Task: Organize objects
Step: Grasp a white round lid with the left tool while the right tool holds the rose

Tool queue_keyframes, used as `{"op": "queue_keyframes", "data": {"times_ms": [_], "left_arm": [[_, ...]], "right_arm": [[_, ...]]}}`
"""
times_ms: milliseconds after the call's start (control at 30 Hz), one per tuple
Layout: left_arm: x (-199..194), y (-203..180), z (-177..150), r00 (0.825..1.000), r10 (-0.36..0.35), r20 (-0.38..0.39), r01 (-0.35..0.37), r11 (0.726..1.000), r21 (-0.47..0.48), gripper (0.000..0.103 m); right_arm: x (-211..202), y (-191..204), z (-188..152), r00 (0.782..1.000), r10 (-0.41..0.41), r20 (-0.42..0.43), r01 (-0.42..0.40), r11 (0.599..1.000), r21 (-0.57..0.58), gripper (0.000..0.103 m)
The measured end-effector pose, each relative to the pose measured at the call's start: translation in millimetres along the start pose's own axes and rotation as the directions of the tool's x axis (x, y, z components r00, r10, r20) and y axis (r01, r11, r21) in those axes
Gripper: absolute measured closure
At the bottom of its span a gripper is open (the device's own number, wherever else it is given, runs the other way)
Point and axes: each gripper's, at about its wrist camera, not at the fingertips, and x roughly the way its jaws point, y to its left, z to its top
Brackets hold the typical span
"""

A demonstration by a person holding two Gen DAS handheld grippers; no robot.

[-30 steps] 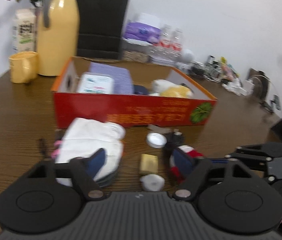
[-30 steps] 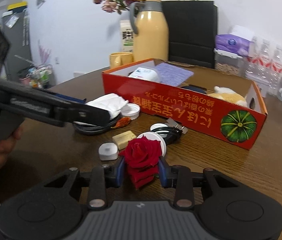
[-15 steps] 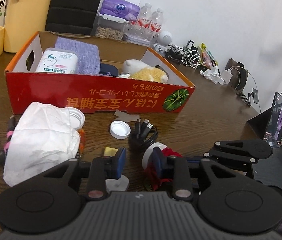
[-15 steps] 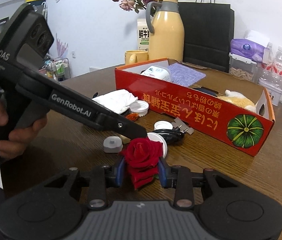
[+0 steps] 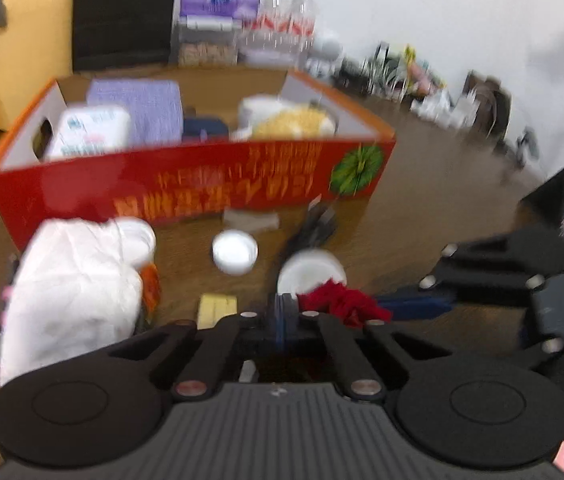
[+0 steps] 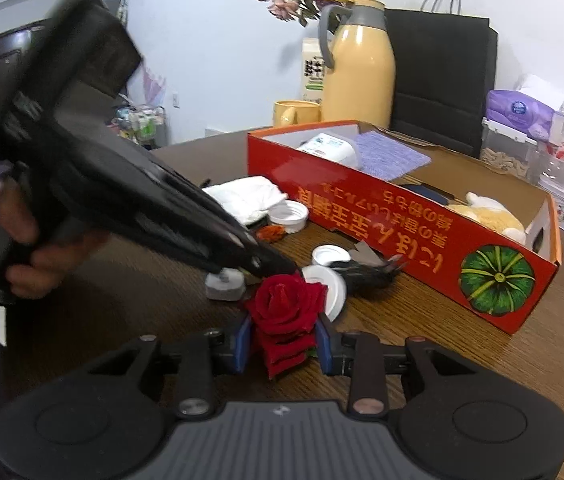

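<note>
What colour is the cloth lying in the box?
Light purple cloth; clearest in the right wrist view.

Your left tool [image 5: 282, 312] sits low in the frame's centre, jaws pressed together with nothing between. Just right of it lies the red rose [image 5: 341, 304] (blurred), a white lid [image 5: 234, 251] above, the red box [image 5: 186, 196] across the bench [image 5: 433, 216].
</note>
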Motion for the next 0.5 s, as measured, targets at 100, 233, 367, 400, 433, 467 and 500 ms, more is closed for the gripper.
{"op": "queue_keyframes", "data": {"times_ms": [100,233,367,400,433,467,500], "left_arm": [[1.9,-4.9,-1.0,1.000,0.014,0.014,-0.014,1.000,0.018,0.102],[-0.1,-3.2,-3.2,0.999,0.028,0.024,-0.029,1.000,0.008,0.102],[-8.1,-2.6,-0.9,0.998,0.027,0.059,-0.027,1.000,0.002,0.102],[-11.8,-4.4,0.0,0.997,0.026,0.077,-0.026,1.000,0.000,0.100],[-14.9,-6.9,1.1,0.995,0.023,0.093,-0.024,1.000,0.004,0.100],[-17.6,-10.2,2.2,0.994,0.015,0.109,-0.016,1.000,0.014,0.097],[-18.6,-14.8,3.1,0.993,0.007,0.117,-0.010,1.000,0.024,0.084]], "right_arm": [[-2.2,2.1,-1.4,1.000,-0.014,0.009,0.014,1.000,-0.008,0.072],[-12.3,-8.1,-5.3,0.999,-0.037,0.033,0.035,0.998,0.042,0.072],[-28.3,-20.9,-10.0,0.992,-0.090,0.083,0.081,0.991,0.108,0.072],[-31.4,-25.0,-11.1,0.990,-0.107,0.093,0.095,0.987,0.127,0.072],[-33.8,-29.6,-12.1,0.987,-0.123,0.101,0.108,0.983,0.147,0.072],[-36.0,-34.9,-12.9,0.984,-0.144,0.108,0.124,0.977,0.172,0.072],[-36.8,-38.9,-13.6,0.980,-0.165,0.111,0.141,0.971,0.194,0.072]]}}
